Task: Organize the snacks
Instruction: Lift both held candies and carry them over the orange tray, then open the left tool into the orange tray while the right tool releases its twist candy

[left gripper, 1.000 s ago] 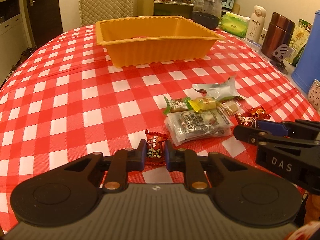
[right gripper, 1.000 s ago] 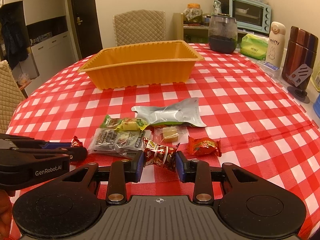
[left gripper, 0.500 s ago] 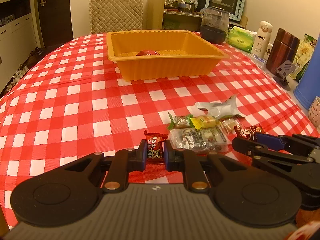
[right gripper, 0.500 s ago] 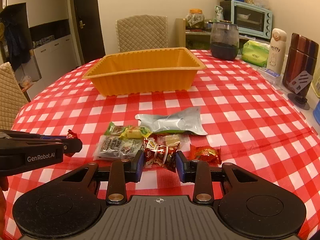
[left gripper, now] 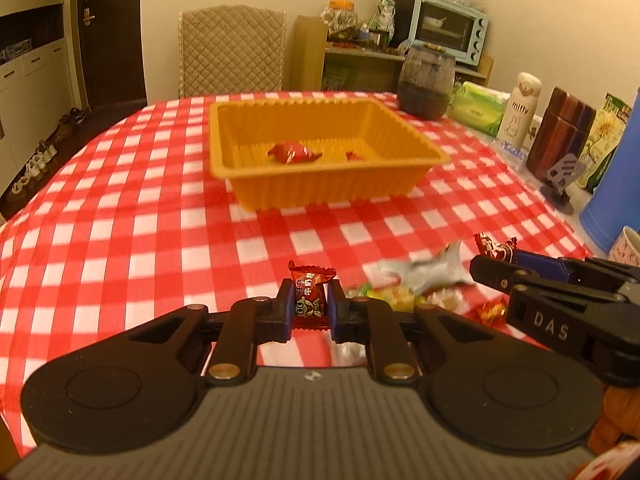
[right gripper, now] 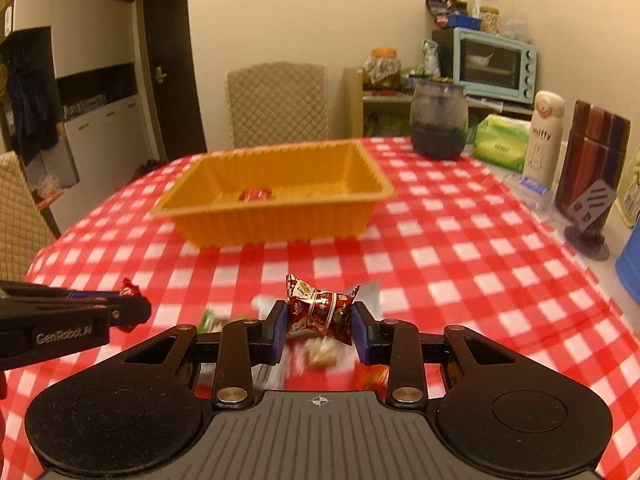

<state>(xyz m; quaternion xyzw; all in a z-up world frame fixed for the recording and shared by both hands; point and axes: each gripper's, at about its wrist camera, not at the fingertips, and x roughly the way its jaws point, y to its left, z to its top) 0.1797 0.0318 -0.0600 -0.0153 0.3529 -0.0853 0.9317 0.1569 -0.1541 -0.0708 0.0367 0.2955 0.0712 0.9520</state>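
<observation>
Left gripper (left gripper: 308,307) clamped on a small red wrapped candy (left gripper: 309,299); right gripper (right gripper: 319,322) pinching a twist-wrapped red foil sweet (right gripper: 320,311). Both raised off the checked tablecloth (left gripper: 120,248), presumably for carrying to the ribbed orange plastic tray (left gripper: 320,184) at twelve o'clock.

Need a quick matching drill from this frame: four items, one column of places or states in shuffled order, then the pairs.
1. small red candy
2. twist-wrapped candy
3. orange tray
4. silver pouch

A. lies on the tablecloth
B. clamped in the left gripper
C. holds red-wrapped sweets
D. clamped in the right gripper

Pairs: 1-B, 2-D, 3-C, 4-A
</observation>
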